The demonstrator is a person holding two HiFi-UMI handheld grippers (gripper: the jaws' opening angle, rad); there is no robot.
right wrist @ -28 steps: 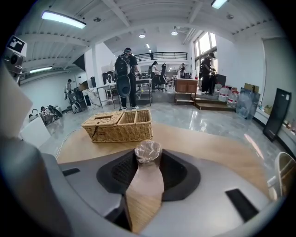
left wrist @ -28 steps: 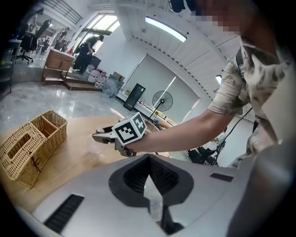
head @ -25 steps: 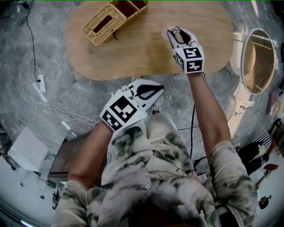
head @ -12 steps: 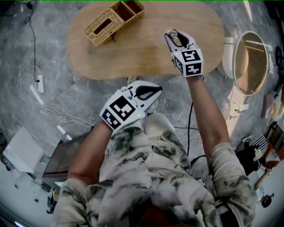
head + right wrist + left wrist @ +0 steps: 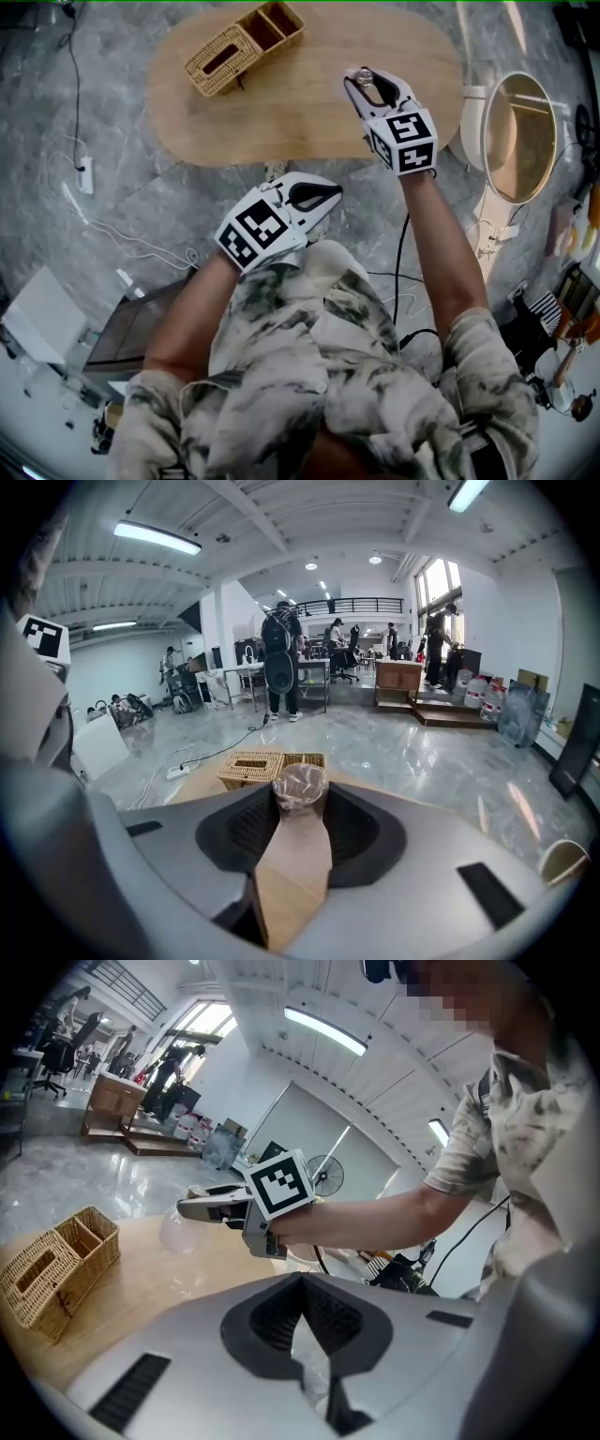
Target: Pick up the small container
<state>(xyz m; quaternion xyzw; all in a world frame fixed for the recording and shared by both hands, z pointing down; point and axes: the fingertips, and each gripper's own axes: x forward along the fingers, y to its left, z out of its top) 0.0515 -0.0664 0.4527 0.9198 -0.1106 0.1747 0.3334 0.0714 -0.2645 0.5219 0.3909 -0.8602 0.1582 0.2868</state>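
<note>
At the tips of the right gripper [image 5: 364, 79]: a small clear container [image 5: 300, 785], clamped between the two jaws, which press on its sides.
Small clear container: round, thin-walled and see-through, with a crinkled sheen. Whether it holds anything cannot be told.
Container's place: over the near right part of the wooden table [image 5: 309, 117], well apart from the wicker basket [image 5: 246, 42]. In the left gripper view it hangs under the jaw tips, close above the tabletop. Whether its base touches the wood cannot be told.
Right arm: bare and stretched forward from the person's side, with the marker cube just behind the jaws.
Left gripper [image 5: 328, 193]: jaws closed on each other with nothing between them. It is held off the table's near edge, over the floor and just ahead of the person's lap.
Wooden table: an oval, pale wood top, bare around the container.
Wicker basket: at the table's far left end, lying at a slant to the edge. One part is covered and has a long slot in its top. Beside it are two open compartments with brown insides, and no contents can be made out in them.
Floor [image 5: 141, 225]: grey marble. A white power strip [image 5: 86, 174] and a thin cable lie at the left.
Right of the table: a round white-rimmed object [image 5: 516, 136], apart from the tabletop.
</note>
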